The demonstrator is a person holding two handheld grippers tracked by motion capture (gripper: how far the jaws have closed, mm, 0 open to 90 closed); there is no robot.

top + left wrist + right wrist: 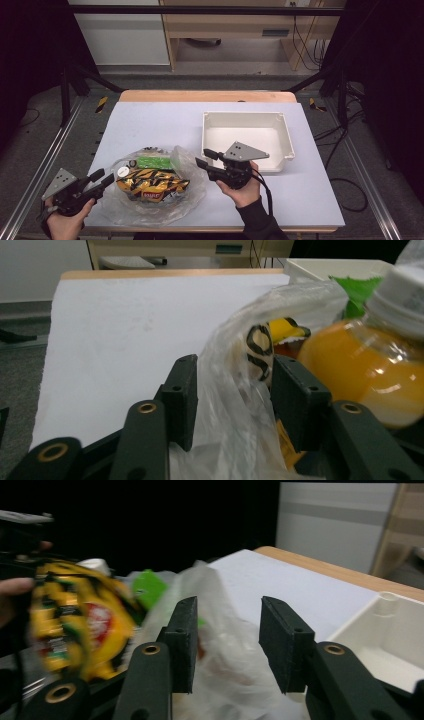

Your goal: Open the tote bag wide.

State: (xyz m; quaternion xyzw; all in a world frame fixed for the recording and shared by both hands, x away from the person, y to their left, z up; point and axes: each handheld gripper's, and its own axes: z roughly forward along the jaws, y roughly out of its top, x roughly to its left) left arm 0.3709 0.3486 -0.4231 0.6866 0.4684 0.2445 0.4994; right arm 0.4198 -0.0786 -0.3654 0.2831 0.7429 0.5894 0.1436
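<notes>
A clear plastic bag (pixel 192 186) lies on the white table top near the front edge. It holds a yellow-and-black snack pack (pixel 152 182), a green packet (pixel 155 162) and a white-capped bottle of orange drink (pixel 360 370). My left gripper (pixel 102 176) sits at the bag's left edge. In the left gripper view its jaws (pixel 234 385) stand apart with loose bag film (pixel 225 410) between them and no pad pressing. My right gripper (pixel 202 156) hovers at the bag's right edge. Its jaws (pixel 227 625) are open, with the film (pixel 215 595) slack in the gap.
A white plastic bin (pixel 287 145), with nothing inside it, stands on the right half of the table, just behind my right hand. The table's wooden far edge (pixel 207 96) runs along the back. Black frame bars flank both sides.
</notes>
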